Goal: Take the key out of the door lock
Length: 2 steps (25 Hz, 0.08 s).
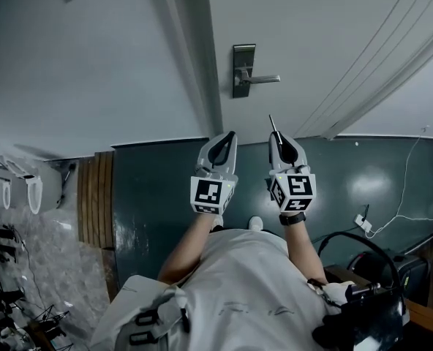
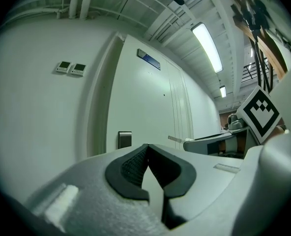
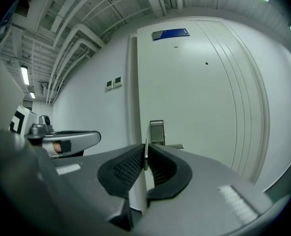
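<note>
The white door [image 1: 311, 42] carries a metal lock plate [image 1: 243, 70] with a lever handle [image 1: 264, 80]. Both grippers are held side by side in front of the door, well short of the lock. My right gripper [image 1: 279, 139] is shut on a thin metal key [image 1: 273, 124] whose blade sticks out past the fingertips. In the right gripper view the key [image 3: 145, 154] stands edge-on between the pads, with the lock plate [image 3: 157, 132] beyond it. My left gripper [image 1: 230, 139] is shut with nothing in it. The left gripper view shows its pads [image 2: 130, 166] together and the lock plate [image 2: 125, 139] far off.
Two small wall panels [image 2: 71, 68] hang left of the door frame. A blue sign [image 3: 171, 34] sits high on the door. White cables [image 1: 392, 218] and a plug lie on the dark floor at the right; a wooden strip [image 1: 96, 196] runs along the left.
</note>
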{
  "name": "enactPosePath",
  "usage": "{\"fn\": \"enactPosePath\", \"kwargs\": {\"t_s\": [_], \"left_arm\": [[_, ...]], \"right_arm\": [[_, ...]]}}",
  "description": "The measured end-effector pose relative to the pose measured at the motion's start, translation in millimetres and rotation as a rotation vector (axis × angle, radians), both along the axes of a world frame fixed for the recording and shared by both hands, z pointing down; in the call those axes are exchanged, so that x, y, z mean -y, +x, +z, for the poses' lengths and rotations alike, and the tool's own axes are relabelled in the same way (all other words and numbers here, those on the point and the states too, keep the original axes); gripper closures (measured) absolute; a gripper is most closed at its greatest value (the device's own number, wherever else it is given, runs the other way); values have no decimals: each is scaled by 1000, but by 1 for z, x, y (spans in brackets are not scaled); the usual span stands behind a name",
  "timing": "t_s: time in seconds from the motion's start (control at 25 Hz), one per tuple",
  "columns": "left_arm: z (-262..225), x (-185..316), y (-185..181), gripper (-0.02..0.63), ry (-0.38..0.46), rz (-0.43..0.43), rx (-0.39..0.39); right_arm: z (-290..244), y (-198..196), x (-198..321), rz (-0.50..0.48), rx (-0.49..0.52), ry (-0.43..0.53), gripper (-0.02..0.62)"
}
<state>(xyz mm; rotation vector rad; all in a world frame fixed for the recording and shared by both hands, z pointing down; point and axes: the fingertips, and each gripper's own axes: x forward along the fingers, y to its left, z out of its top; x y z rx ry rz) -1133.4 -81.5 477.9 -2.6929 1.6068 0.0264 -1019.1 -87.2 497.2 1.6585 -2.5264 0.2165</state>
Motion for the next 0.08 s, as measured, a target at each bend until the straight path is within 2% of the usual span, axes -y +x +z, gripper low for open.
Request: {"fn": "enactPosePath", "kwargs": {"t_s": [0.08], "left_arm": [[1, 5, -14, 604, 0, -5, -7]], "right_arm": [[2, -8, 4, 9, 0, -3, 571]]}}
